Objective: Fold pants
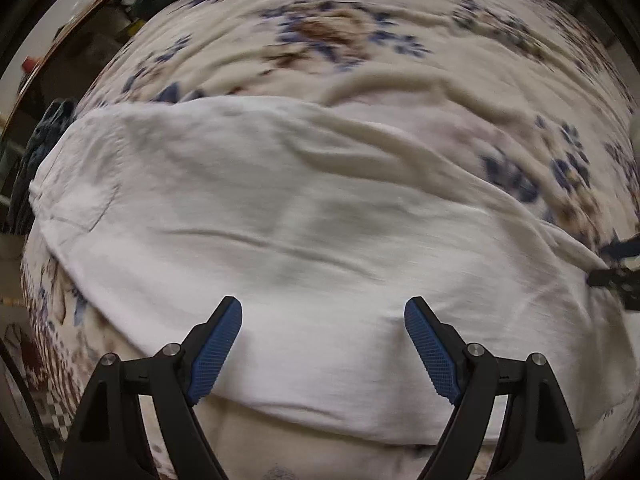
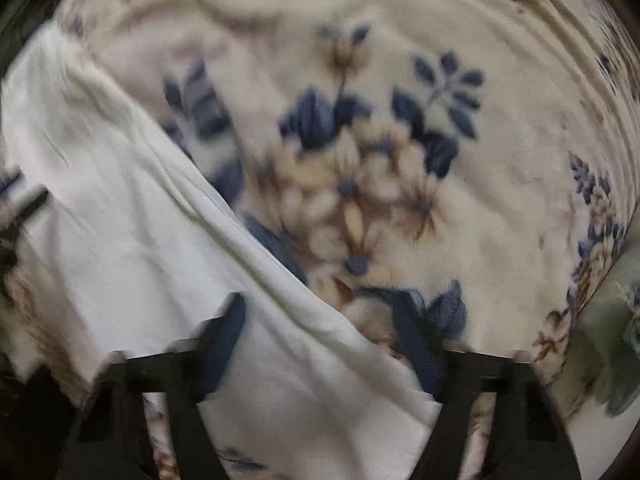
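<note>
The white pants (image 1: 280, 216) are lying spread on the floral blanket (image 1: 340, 40), with the left gripper (image 1: 323, 312) and right gripper (image 2: 320, 312) both hovering spread-jawed above the fabric, gripping nothing

The white woven cotton-like pants (image 1: 304, 216) look matt and faintly ribbed beneath the left claw. Beyond them, the cream floral fleece blanket (image 2: 500, 184) looks soft and fuzzy. The claw's blue finger pads (image 1: 218, 350) are textured, grid-patterned plastic on matt black arms.

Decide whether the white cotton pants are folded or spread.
Cannot tell: the white cotton pants lie flat on the floral blanket, but layers are unclear.
</note>
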`<state>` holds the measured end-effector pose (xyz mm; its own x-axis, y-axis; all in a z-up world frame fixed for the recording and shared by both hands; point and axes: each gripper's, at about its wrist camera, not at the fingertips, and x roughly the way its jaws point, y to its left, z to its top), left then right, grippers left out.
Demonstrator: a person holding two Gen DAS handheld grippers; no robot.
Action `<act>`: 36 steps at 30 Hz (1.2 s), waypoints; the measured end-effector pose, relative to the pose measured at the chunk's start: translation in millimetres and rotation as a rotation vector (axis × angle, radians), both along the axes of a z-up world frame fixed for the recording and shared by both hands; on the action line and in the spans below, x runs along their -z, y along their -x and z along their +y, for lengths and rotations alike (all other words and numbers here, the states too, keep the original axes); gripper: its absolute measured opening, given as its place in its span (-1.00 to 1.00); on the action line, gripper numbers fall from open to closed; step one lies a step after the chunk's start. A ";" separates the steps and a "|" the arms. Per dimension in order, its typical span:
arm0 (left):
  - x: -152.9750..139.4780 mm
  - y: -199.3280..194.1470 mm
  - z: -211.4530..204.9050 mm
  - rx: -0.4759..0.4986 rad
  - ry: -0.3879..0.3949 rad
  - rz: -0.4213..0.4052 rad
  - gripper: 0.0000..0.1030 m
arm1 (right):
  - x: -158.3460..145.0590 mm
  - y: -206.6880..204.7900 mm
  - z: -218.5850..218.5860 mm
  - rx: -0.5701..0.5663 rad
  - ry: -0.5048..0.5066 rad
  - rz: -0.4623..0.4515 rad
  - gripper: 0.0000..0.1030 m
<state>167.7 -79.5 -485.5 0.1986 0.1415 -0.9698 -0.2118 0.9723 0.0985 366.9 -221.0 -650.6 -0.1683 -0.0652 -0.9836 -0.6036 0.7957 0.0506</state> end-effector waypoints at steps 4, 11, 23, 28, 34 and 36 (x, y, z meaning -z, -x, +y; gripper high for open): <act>8.2 2.3 -19.1 0.052 -0.034 0.007 0.61 | 14.7 -8.1 -18.2 0.250 -0.080 0.038 -0.86; 19.9 11.5 -11.9 0.051 -0.053 0.052 0.61 | 26.2 -11.5 -85.8 0.673 -0.357 0.236 -0.78; 0.8 5.4 -28.0 0.051 0.000 0.025 0.61 | -0.5 31.6 -219.1 0.839 -0.038 0.225 0.78; 0.8 5.0 -37.2 0.092 -0.004 0.031 0.61 | 22.7 89.0 -239.0 1.023 -0.208 0.346 -0.60; -10.9 13.1 -35.7 0.114 0.005 0.029 0.61 | -37.6 111.7 -270.1 1.301 -0.472 0.290 -0.78; -14.9 14.3 -33.1 0.115 0.009 0.028 0.61 | -41.5 122.1 -268.3 1.356 -0.536 0.325 -0.78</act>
